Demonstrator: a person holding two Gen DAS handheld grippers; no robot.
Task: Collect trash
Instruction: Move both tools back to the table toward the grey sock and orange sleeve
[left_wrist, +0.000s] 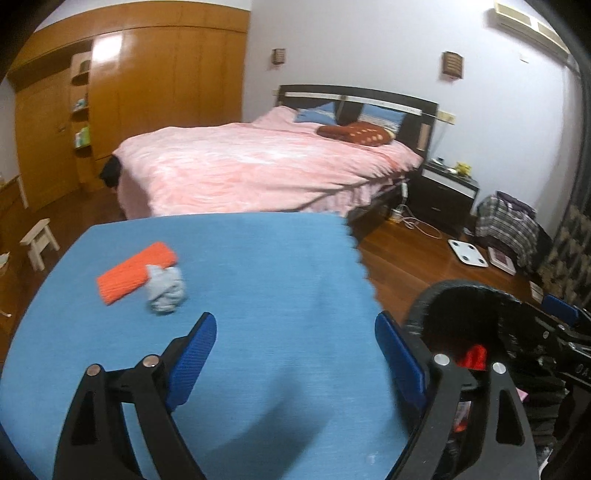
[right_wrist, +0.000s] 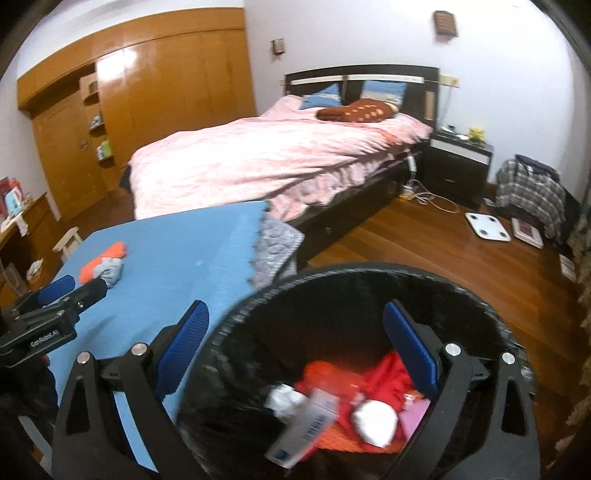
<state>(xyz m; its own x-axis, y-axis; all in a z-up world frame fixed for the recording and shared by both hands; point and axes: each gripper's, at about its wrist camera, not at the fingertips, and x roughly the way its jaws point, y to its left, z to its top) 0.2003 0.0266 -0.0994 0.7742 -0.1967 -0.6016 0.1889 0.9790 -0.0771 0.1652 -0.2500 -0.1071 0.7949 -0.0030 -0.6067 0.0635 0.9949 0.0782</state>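
Trash (right_wrist: 325, 410) fills the bin (right_wrist: 258, 302) beside the table (left_wrist: 258, 277); a grey wad (left_wrist: 165, 291) lies near the table's far left edge. Both claws (left_wrist: 295, 358) (right_wrist: 295, 354) gape empty. Next, the left claw must likely reach the wad.

The bench (left_wrist: 258, 295) is covered by a blue cloth whose right edge is zigzag-cut. Near its far left corner lies an orange knitted cloth (left_wrist: 133, 271), and a crumpled grey rag (left_wrist: 165, 290) touches that cloth's near right end. The rest of the blue surface is bare. Beside the bench's right edge, a black bin (right_wrist: 369, 291) stands on the wooden floor (right_wrist: 424, 243), with red, white and pink trash inside it
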